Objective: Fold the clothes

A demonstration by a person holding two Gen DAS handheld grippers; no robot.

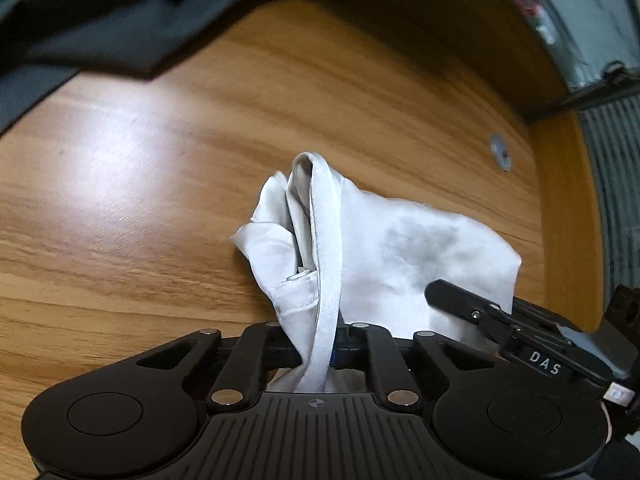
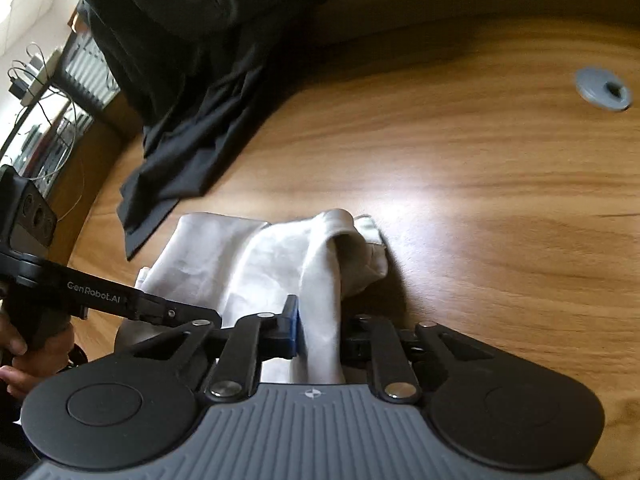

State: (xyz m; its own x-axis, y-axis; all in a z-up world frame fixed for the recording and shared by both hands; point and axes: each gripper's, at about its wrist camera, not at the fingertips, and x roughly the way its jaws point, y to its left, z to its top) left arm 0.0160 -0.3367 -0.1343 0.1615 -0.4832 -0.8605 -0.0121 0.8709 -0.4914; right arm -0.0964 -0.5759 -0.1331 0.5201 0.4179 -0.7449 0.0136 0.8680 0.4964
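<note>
Left gripper (image 1: 320, 344): jaws drawn in close on a bunched edge of the white garment (image 1: 400, 248); a hem band runs down between the fingers and into the throat of the tool. Pinched, not slack.

Right gripper (image 2: 318, 336): same story, fingers narrowed onto a raised ridge of the same white cloth, blue pad pressed against the fold. In the left wrist view this tool's black finger lies across the cloth just right of the left tongs; in the right wrist view the left tool comes in from the left, a hand (image 2: 16, 356) on its grip. Both tools sit very near each other.

Beyond the tips: the white garment rests on the wooden table (image 1: 120, 200), bunched, with a flatter panel spreading away from each grip and a humped loop standing up just ahead of the fingers. Whether this is a half-made fold or a bundle being gathered up, I cannot tell.

Farther out: dark clothing (image 2: 192, 92) heaped at the far left of the right tongs, apart from the white piece. A grey cable grommet (image 2: 602, 88) sits far right.

Risks, as judged:
- The cloth looks slick; a thin pinch may slip if pulled.
- Several layers caught at once would drag the whole bundle, not one edge.
- Tools this close could collide or snag the hem loop.
</note>
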